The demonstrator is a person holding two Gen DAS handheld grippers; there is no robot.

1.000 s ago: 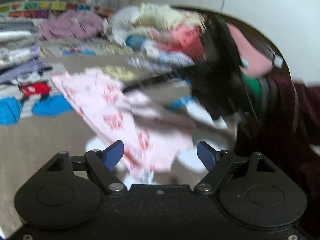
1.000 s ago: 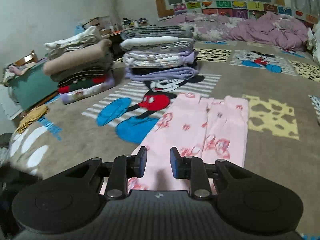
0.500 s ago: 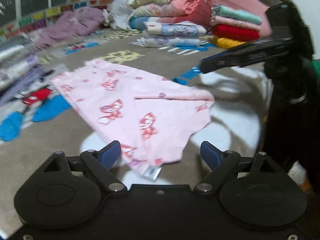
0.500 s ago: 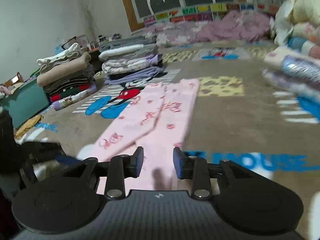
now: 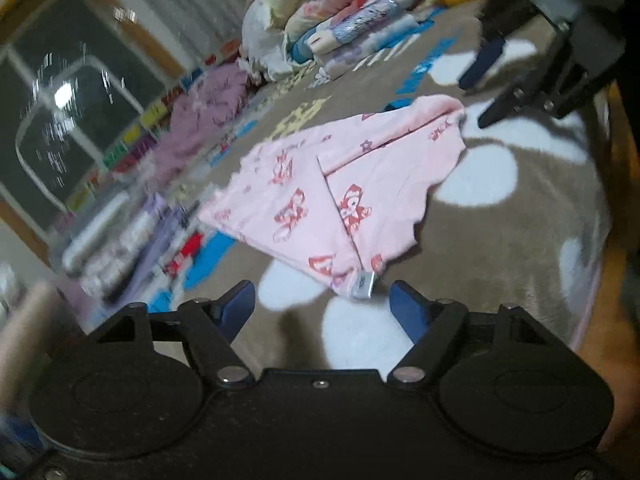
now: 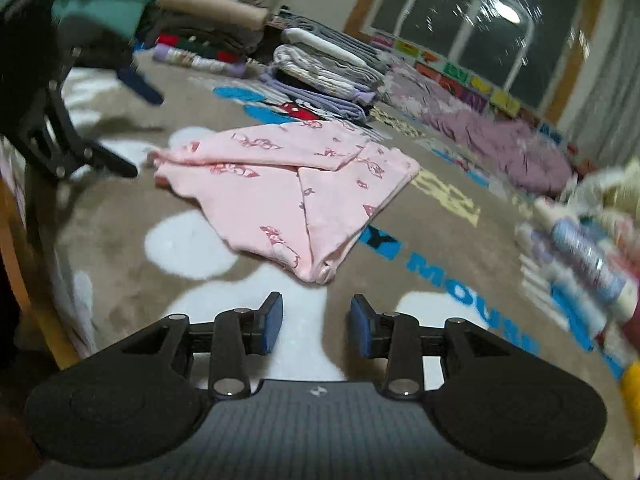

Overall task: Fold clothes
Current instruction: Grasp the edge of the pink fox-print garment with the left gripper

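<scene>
There the folded pink garment (image 5: 332, 196) lies on the rug (image 5: 520, 216), just beyond both grippers: left (image 5: 322, 306) wide, closing, empty; right (image 6: 316, 322) half-open, empty. Clothes stacks (image 6: 320, 68) stand far behind.

We count one pink garment (image 5: 320, 184) spread on the one patterned rug (image 6: 120, 208). Two grippers show: the left gripper (image 5: 322, 300) and right gripper (image 6: 316, 320). Toward the rug's far edge, we count one purple blanket (image 6: 496, 136). Blur stops us counting the folded stacks.
</scene>
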